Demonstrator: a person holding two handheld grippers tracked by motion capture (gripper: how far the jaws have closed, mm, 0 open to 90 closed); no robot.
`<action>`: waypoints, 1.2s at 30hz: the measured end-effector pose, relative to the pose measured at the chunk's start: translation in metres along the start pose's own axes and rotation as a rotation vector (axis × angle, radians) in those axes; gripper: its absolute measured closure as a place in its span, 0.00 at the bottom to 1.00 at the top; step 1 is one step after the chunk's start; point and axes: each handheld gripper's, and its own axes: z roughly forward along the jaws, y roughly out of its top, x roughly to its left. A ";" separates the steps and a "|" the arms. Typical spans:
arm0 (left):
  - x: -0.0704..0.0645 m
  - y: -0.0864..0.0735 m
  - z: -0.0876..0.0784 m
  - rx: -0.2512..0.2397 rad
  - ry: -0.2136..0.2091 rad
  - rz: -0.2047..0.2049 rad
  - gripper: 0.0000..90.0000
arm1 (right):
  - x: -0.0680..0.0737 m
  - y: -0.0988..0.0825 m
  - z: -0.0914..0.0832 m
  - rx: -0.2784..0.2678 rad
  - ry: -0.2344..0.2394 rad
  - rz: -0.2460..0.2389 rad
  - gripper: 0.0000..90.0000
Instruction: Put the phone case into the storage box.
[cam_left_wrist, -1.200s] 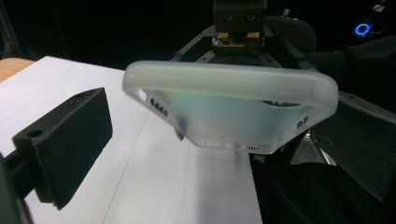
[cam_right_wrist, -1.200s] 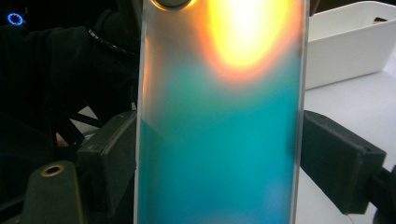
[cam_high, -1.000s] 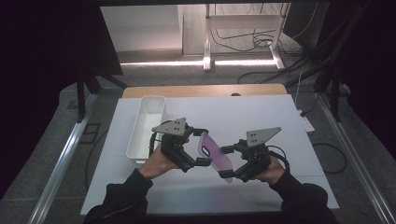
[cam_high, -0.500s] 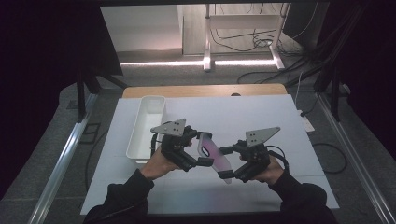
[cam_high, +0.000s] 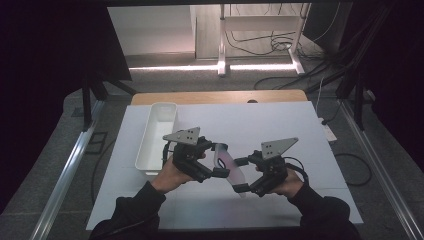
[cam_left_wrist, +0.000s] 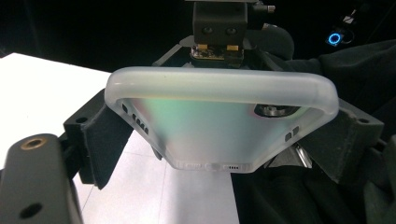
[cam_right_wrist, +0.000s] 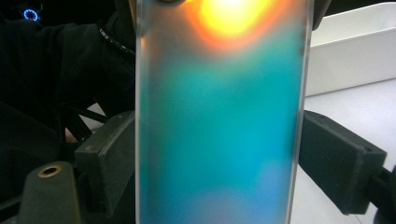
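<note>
- A translucent frosted phone case (cam_high: 226, 162) is seen held clear of the white table sheet (cam_high: 280, 125), spanning between the two grippers.
- The left gripper (cam_high: 214, 170) has just been closing; its jaws are now pressed onto the case's two long edges near one short end, as seen in the left gripper view (cam_left_wrist: 219, 126).
- The right gripper (cam_high: 242, 176) is clamped across the case's width at the other end; both pads are seen against the long edges in the right gripper view (cam_right_wrist: 219, 140).
- A white tray (cam_high: 156, 140) lies just outboard of the left gripper, apart from it.
- Open sheet is noted ahead of both grippers and outboard of the right gripper, up to the sheet edge.
</note>
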 end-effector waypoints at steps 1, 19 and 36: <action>0.000 0.000 0.000 0.002 0.003 0.003 0.18 | 0.000 0.000 0.001 -0.001 0.002 -0.001 0.18; 0.001 0.002 -0.003 0.063 0.144 -0.010 0.19 | -0.002 -0.004 -0.001 0.090 -0.185 -0.031 0.00; 0.008 0.001 -0.009 0.125 0.325 -0.053 0.19 | -0.003 -0.014 -0.016 0.160 -0.313 -0.022 0.00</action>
